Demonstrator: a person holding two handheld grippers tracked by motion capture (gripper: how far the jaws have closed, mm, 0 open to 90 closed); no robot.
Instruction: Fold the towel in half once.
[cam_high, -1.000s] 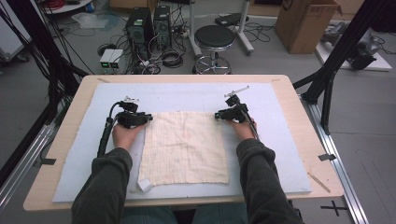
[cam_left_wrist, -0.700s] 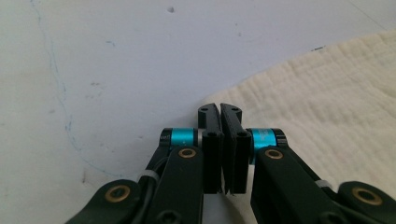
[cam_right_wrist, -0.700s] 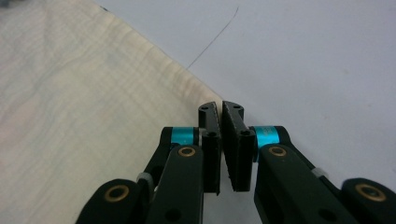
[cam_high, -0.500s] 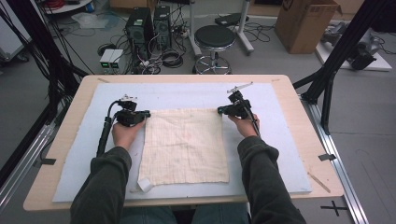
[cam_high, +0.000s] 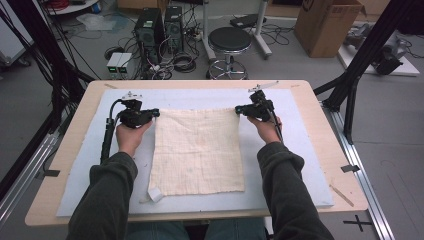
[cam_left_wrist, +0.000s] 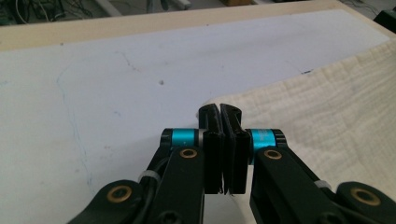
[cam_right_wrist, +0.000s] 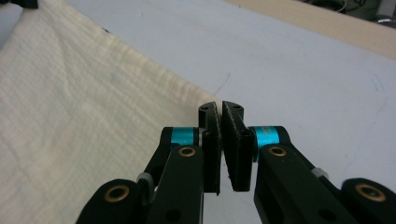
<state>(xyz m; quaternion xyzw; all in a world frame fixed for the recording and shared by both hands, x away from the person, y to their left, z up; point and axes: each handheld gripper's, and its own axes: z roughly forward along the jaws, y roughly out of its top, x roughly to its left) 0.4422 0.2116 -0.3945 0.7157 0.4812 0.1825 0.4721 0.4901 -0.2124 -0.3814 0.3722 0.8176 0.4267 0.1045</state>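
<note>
A cream cloth lies spread on the pale blue mat; a small white tag sticks out at its near left corner. My left gripper is shut on the cloth's far left corner, and the cloth runs up to the closed jaws of this gripper. My right gripper is shut on the far right corner. In the right gripper view the cloth rises from the mat to that gripper. Both far corners sit slightly lifted.
The mat lies on a wooden table with bare margins on all sides. A strip of tape lies near its right edge. Beyond the far edge stand a black stool, computer towers and a cardboard box.
Both hands have risen a little and shifted toward the far edge, taking the cloth's far corners with them. The far edge of the cloth now looks taut between the grippers.
</note>
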